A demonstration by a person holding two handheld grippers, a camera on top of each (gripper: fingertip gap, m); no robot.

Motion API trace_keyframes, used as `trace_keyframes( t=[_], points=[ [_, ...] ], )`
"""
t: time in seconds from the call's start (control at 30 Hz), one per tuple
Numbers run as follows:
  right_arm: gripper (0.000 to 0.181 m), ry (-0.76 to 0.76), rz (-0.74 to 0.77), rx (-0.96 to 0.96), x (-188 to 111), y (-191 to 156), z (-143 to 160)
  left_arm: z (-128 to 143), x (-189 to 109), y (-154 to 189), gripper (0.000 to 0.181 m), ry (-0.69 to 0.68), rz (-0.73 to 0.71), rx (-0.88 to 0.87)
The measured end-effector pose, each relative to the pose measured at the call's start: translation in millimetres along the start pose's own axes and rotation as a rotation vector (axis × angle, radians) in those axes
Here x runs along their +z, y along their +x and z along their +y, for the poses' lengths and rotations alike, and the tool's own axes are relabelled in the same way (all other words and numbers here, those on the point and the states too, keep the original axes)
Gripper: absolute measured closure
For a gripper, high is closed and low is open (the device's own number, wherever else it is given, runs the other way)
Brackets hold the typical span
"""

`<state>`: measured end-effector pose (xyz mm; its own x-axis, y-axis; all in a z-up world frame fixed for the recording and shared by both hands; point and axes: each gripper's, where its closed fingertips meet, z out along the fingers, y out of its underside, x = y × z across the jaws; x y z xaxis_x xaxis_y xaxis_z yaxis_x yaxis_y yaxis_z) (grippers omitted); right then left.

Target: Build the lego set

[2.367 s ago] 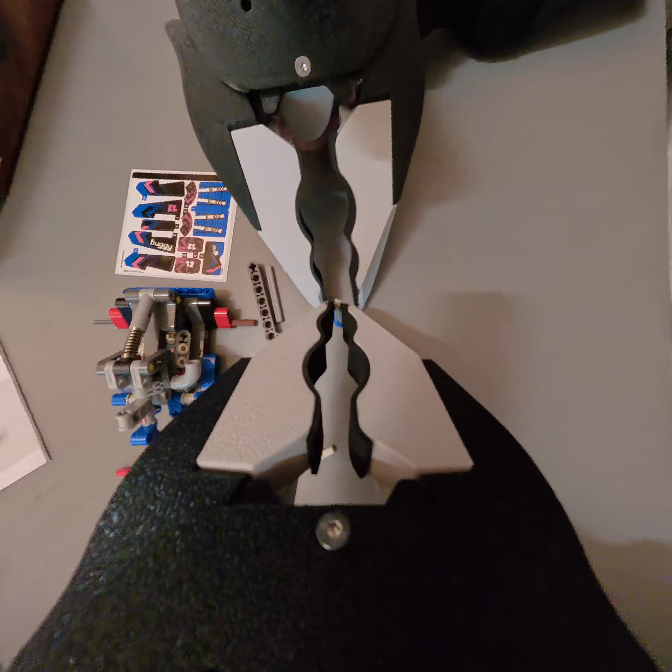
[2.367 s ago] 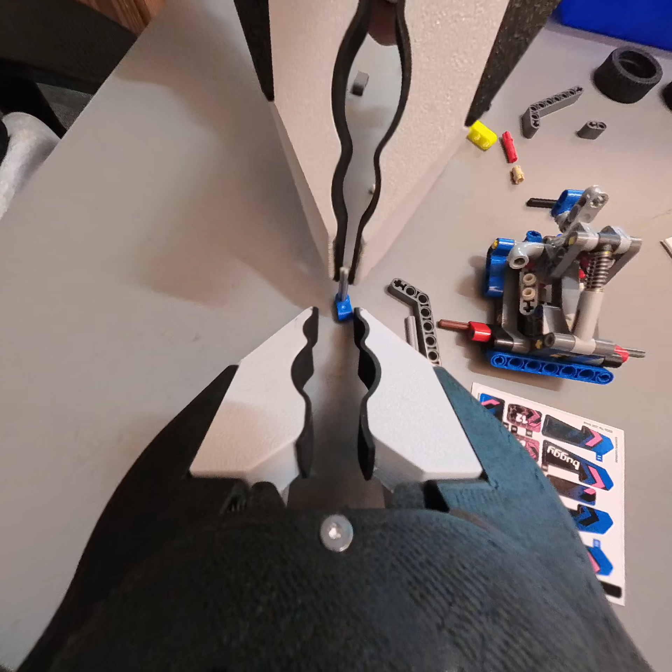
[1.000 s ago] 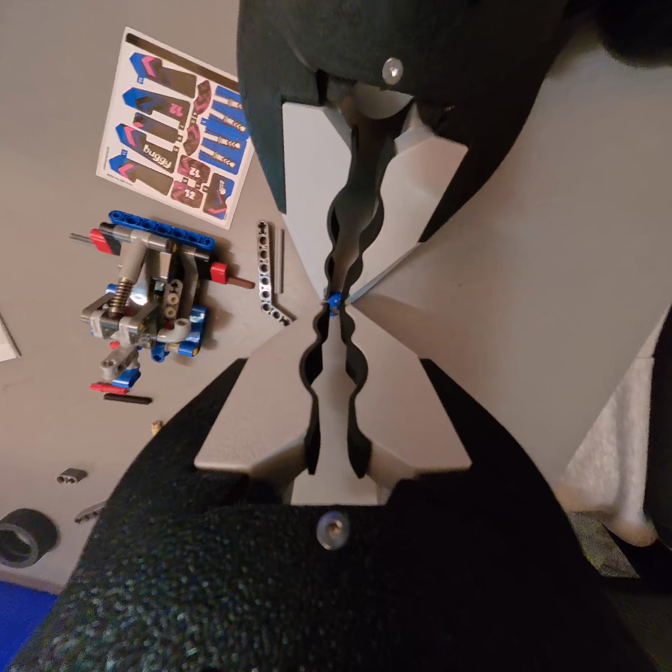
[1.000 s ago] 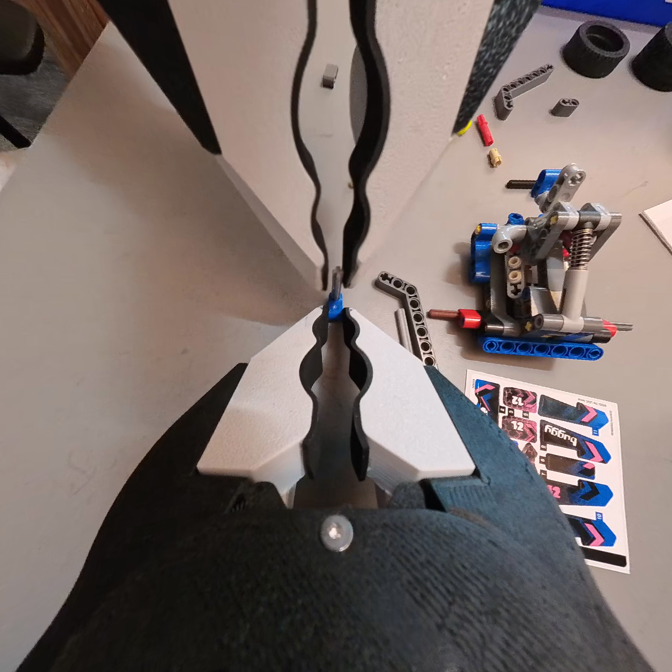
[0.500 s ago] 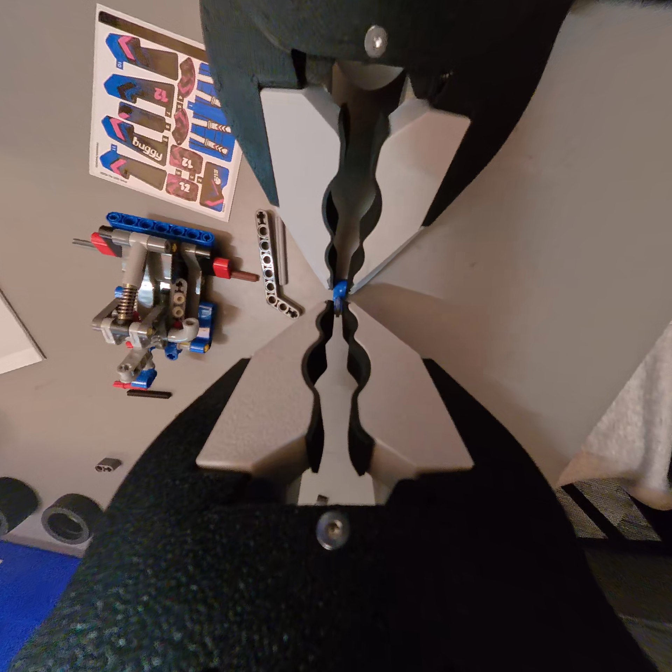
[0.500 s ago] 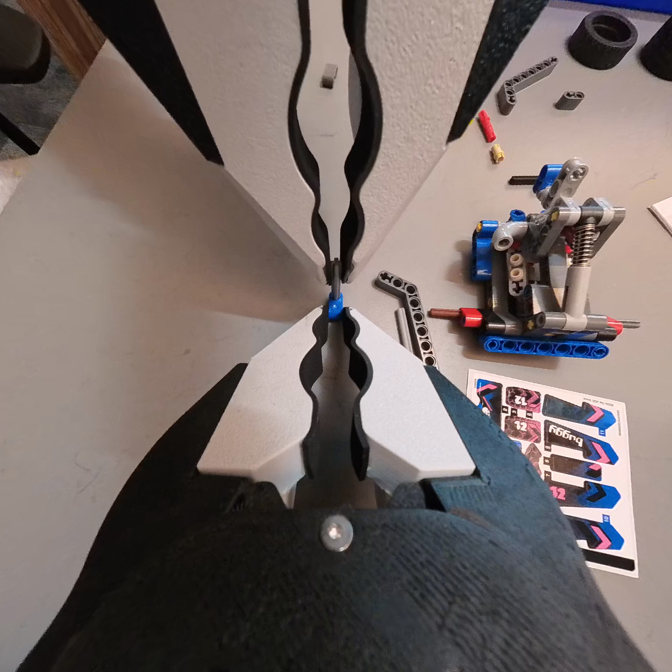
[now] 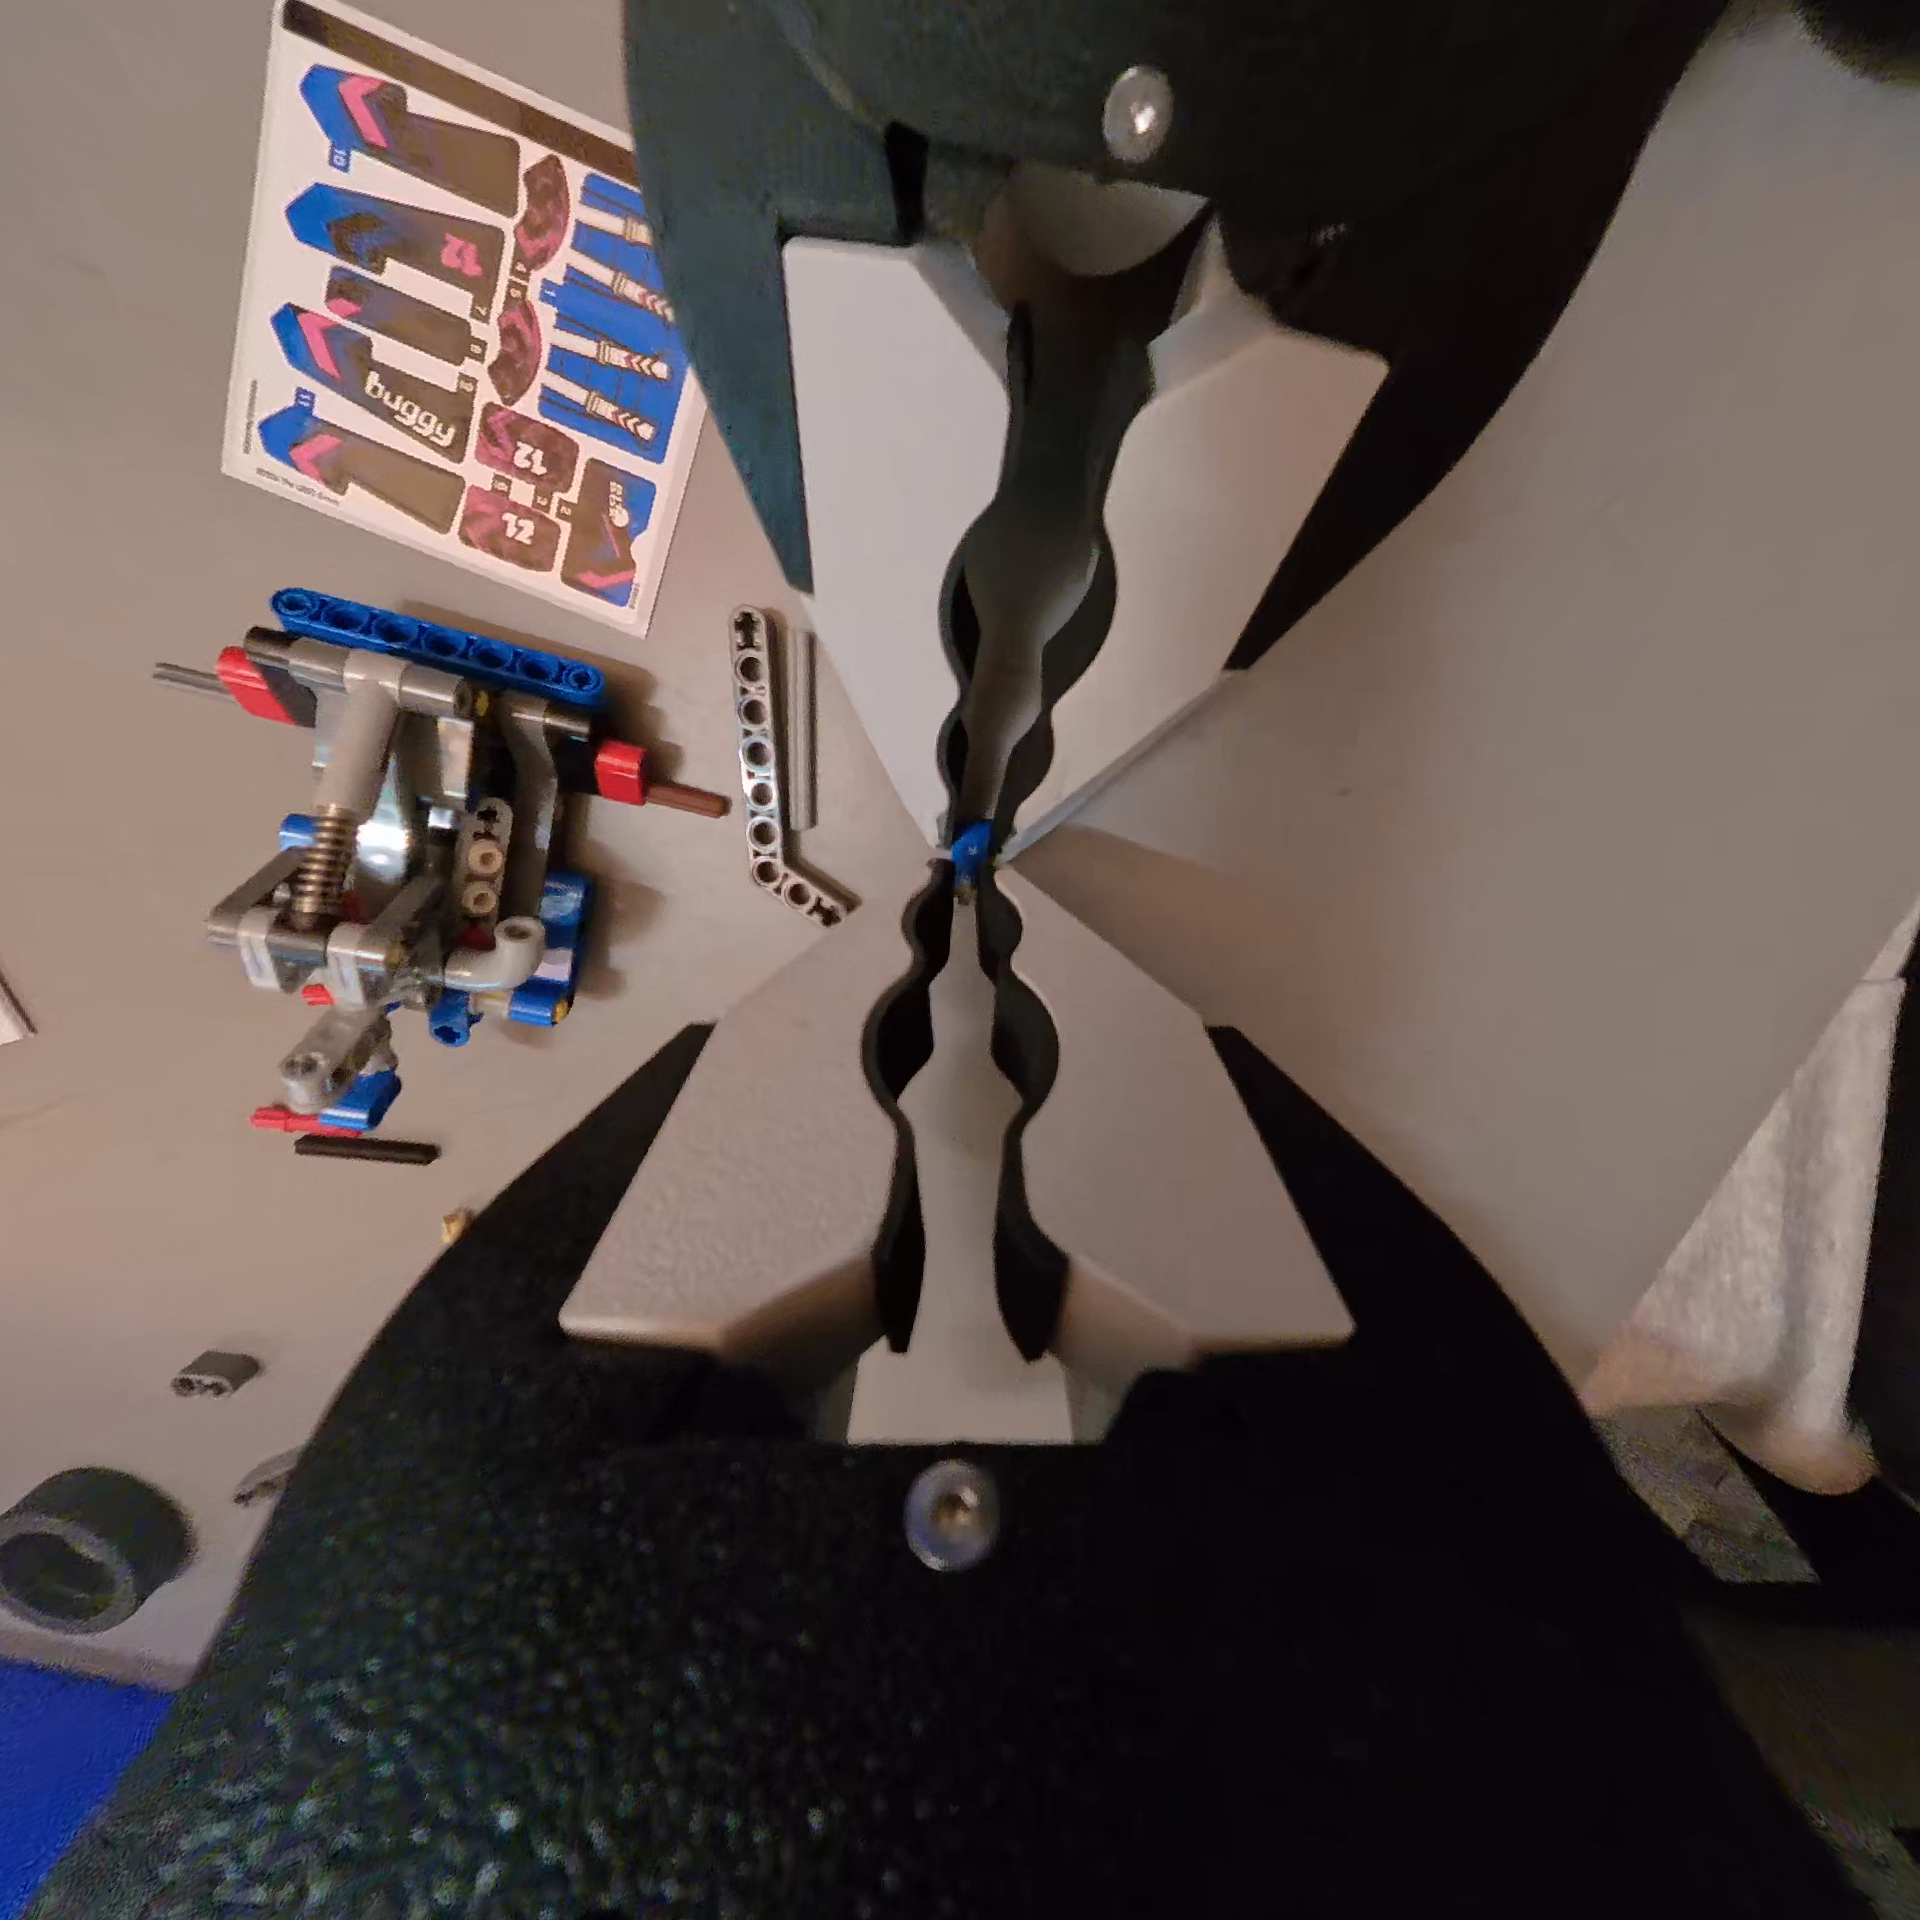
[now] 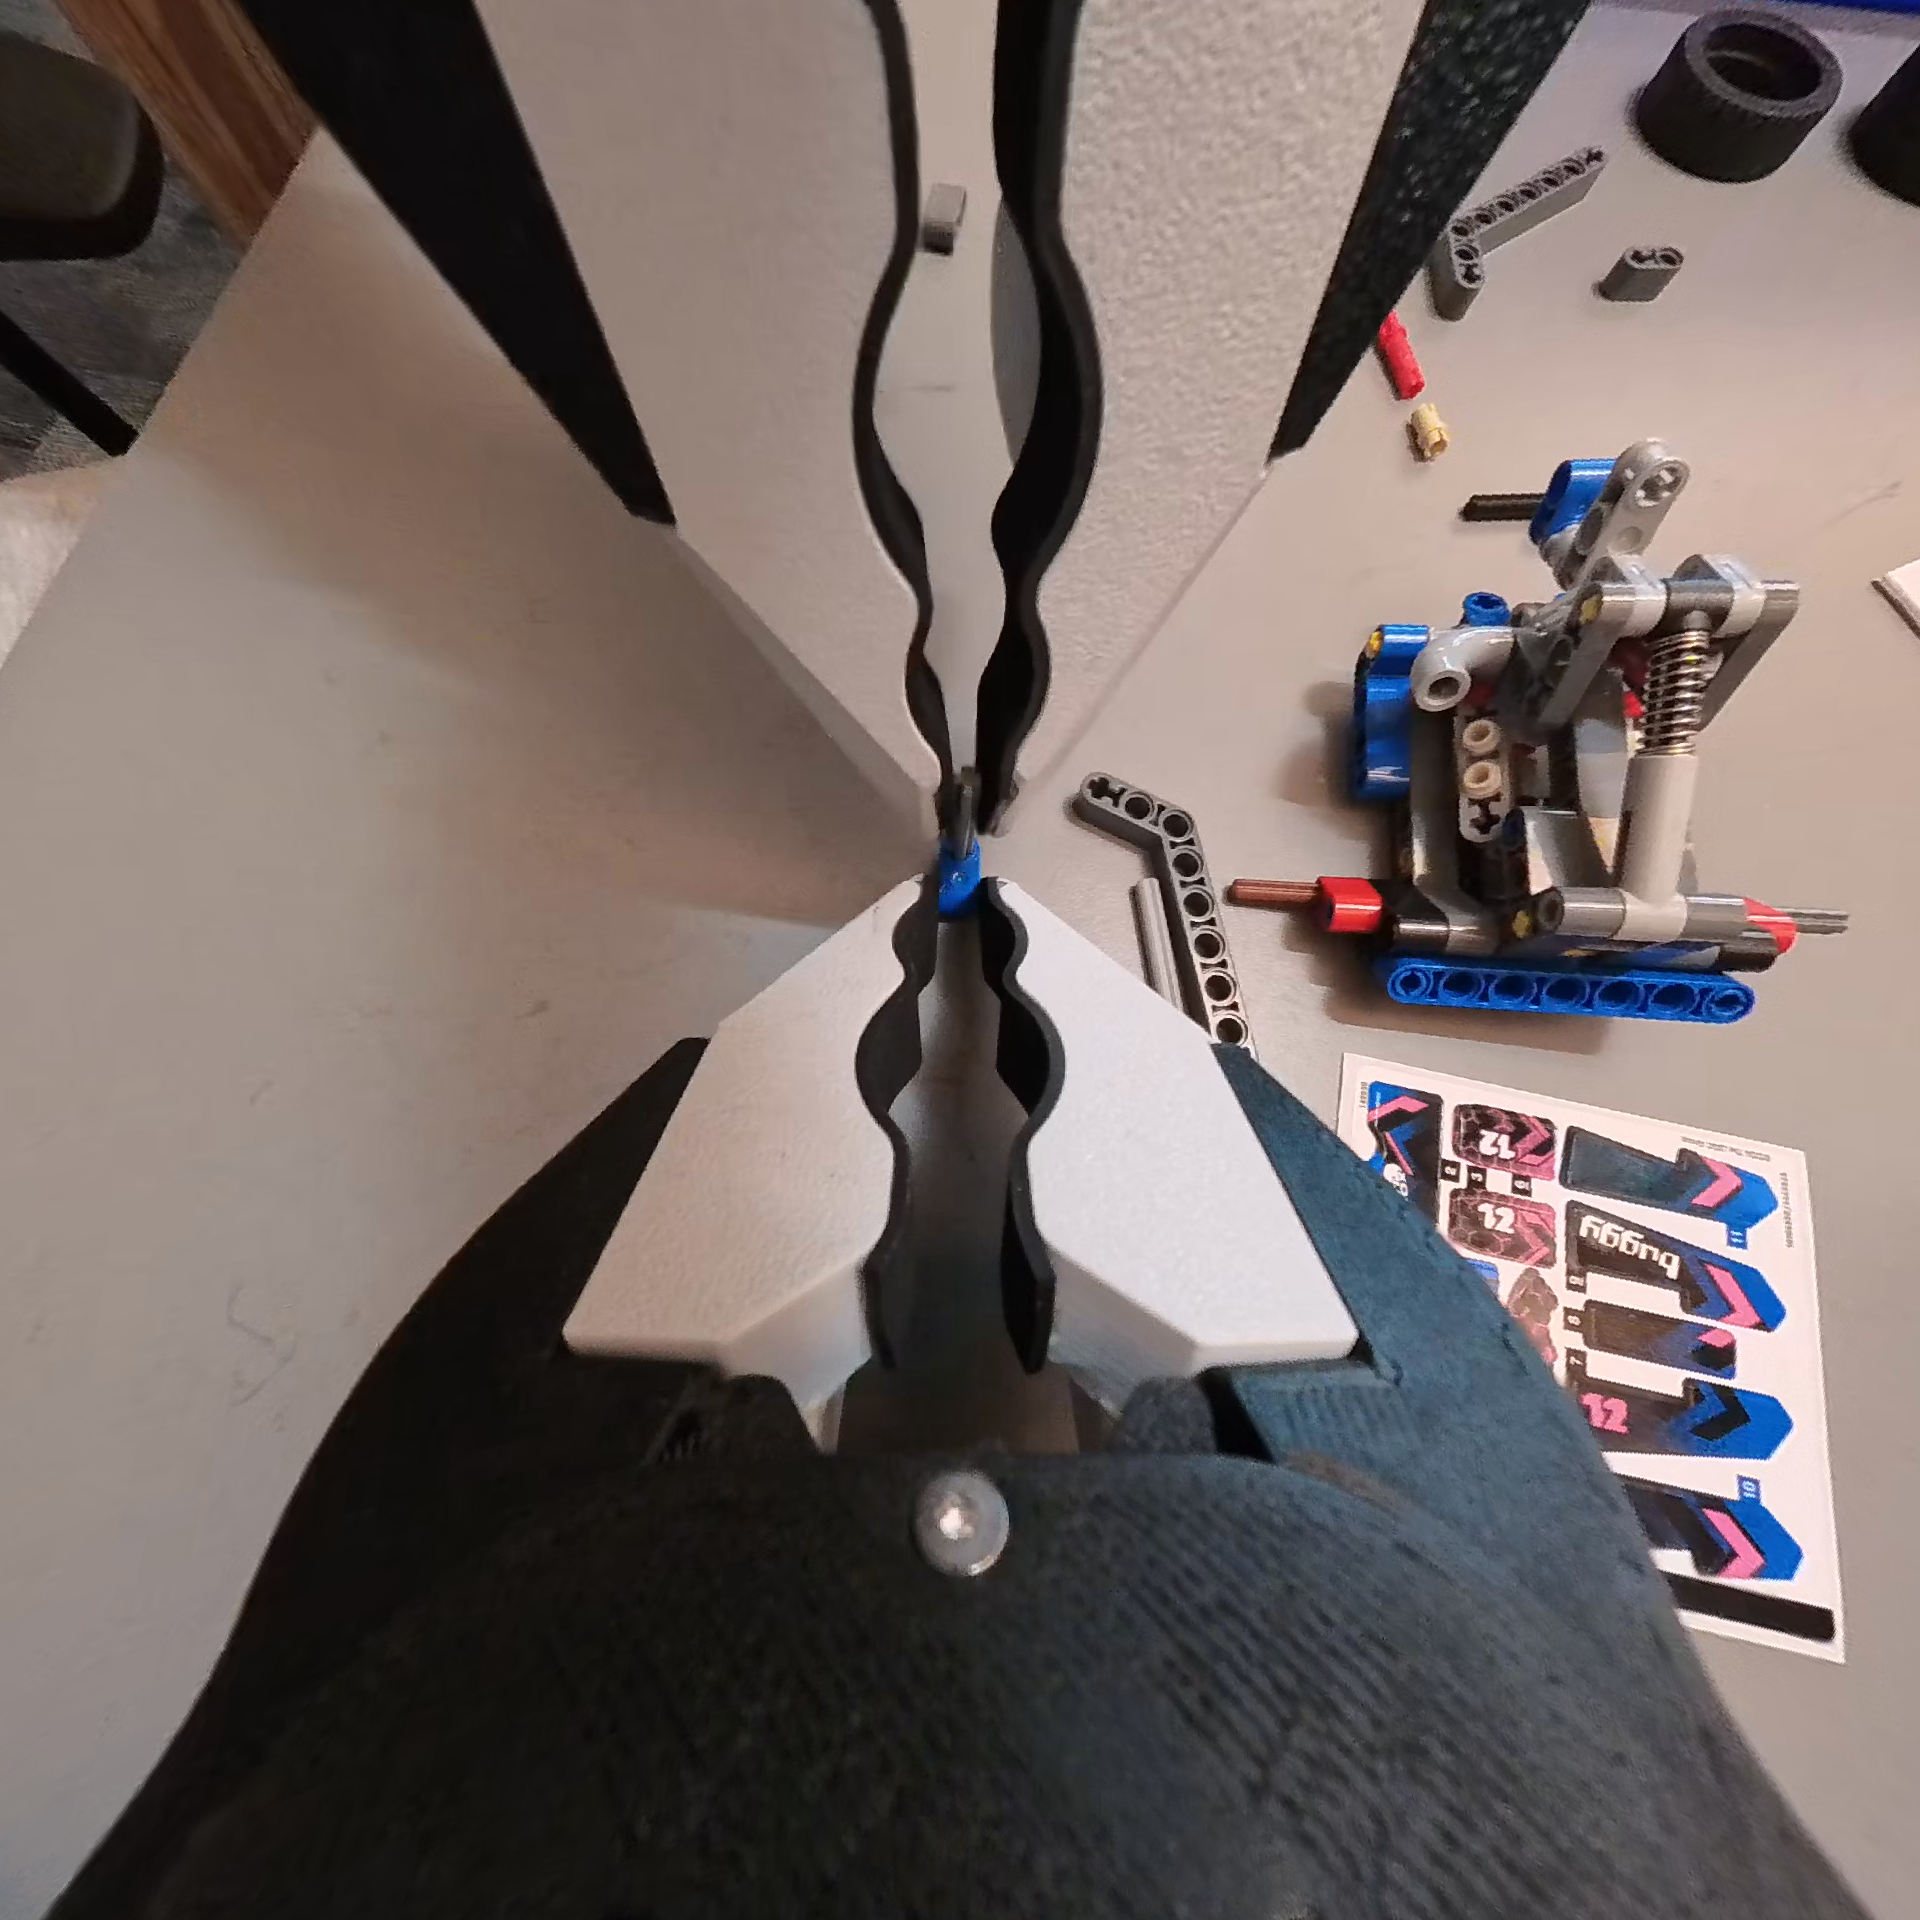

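Observation:
My two grippers meet tip to tip above the grey table. My right gripper (image 8: 958, 902) is shut on a small blue connector (image 8: 958, 875), which also shows in the left wrist view (image 7: 971, 840). My left gripper (image 7: 962, 896) is shut on a short dark grey pin (image 8: 965, 805) that sticks into the blue connector. The pin is nearly hidden between the left fingertips. The partly built blue and grey buggy chassis (image 7: 416, 831) lies on the table to the side, also in the right wrist view (image 8: 1558, 831).
A sticker sheet (image 7: 457, 312) and a bent grey beam (image 7: 764, 769) with a grey axle (image 7: 803, 727) lie beside the chassis. Black tyres (image 8: 1730, 94), a dark bent beam (image 8: 1507, 223), a red pin (image 8: 1400, 353) and a black axle (image 7: 364, 1150) lie farther off. A white cloth (image 7: 1766, 1247) lies past the table edge. My two grippers' fingertips are within a few centimetres of each other. Left tips and right tips are each some 15 centimetres from the black axle (image 7: 364, 1150).
My right gripper was open 2.4 s ago and has shut on the blue connector. Both grippers have since turned together over the table; in the last half second they barely moved.

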<state>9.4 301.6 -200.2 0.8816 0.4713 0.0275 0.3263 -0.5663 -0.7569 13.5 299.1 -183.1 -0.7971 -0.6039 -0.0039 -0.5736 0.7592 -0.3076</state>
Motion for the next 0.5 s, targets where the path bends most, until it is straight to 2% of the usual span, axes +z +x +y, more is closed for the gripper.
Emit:
trace_keyframes(
  t=[0.03,0.5],
  points=[
    [0.175,0.0,-0.002,0.002,0.0,0.1,0.0,0.0,0.1,0.0,0.179,0.014,0.006,-0.009],
    [0.168,0.002,0.031,-0.018,-0.6,2.4,-0.3,1.9,6.5,-0.1,0.18,0.228,0.052,-0.193]
  ],
)
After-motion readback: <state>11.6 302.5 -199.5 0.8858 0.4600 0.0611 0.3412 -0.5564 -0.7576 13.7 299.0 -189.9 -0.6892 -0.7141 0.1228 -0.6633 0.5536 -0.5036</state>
